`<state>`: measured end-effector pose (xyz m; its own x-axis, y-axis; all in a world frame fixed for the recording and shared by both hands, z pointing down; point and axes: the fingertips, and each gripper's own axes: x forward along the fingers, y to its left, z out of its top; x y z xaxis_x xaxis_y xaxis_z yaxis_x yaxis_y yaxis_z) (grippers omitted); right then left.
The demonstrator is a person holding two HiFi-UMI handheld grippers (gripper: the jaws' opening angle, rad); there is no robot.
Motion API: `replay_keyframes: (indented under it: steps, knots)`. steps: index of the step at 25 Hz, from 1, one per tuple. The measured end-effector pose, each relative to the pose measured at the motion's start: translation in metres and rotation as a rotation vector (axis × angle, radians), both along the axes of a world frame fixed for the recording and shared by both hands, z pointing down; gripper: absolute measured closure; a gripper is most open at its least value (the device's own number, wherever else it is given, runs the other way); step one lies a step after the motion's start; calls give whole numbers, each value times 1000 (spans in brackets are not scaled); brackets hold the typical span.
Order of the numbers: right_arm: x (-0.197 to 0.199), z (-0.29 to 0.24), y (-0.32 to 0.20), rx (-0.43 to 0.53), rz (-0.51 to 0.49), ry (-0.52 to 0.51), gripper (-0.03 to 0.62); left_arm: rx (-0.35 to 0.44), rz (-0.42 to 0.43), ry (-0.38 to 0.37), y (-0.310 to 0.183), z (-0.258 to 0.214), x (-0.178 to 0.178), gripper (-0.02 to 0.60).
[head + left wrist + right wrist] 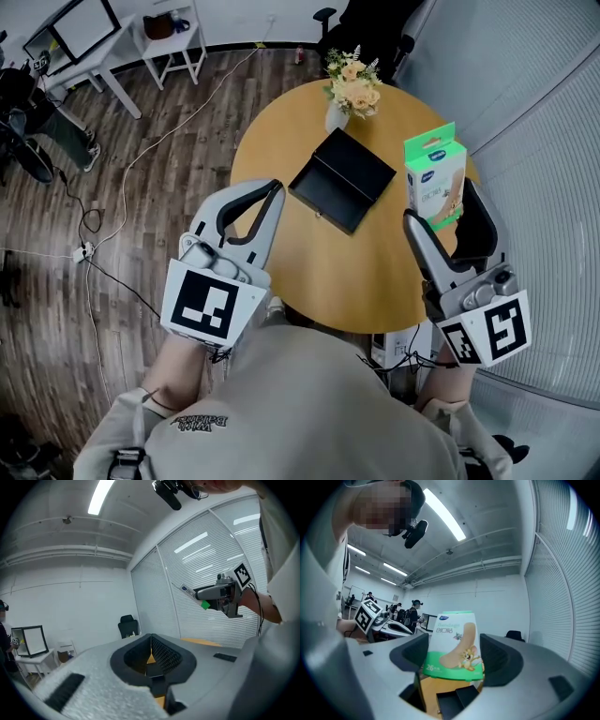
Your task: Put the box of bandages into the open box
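Clamping bandage box (452, 632), right tool (453, 645); only head view shows open box (341, 180).

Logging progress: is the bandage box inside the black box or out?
Out. The right gripper holds the bandage box upright between its jaws, to the right of the black box, which lies open on the table.

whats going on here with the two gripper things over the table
A person holds a two-jaw gripper in each hand above a round wooden table. The right gripper is clamped on a green-and-white cardboard box of bandages, held upright in the air off to the side of the open black box lying on the table. The left gripper is shut and empty. The bandages are not yet in the box.
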<state>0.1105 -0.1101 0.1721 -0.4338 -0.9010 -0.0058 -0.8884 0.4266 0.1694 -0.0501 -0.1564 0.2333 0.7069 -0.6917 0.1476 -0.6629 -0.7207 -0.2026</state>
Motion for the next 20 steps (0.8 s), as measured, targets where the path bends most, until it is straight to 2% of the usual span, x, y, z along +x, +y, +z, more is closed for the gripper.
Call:
replay_keyframes:
  steps: [4,8,16,20]
  knots:
    - [0,-3,-7,-8,-45,77,274,-1,-13,-21,0,1,9,558]
    - [2,9,-18,-50,-80,106,275,-9,-14,-44,-1,13,19,558]
    - [-2,7,-60,-87,-163,160,273,42,-28,-110,-29,9,32,560]
    - [-7,18,-77,-107,-178,160,275,5,-27,-66,-30,7,37,558]
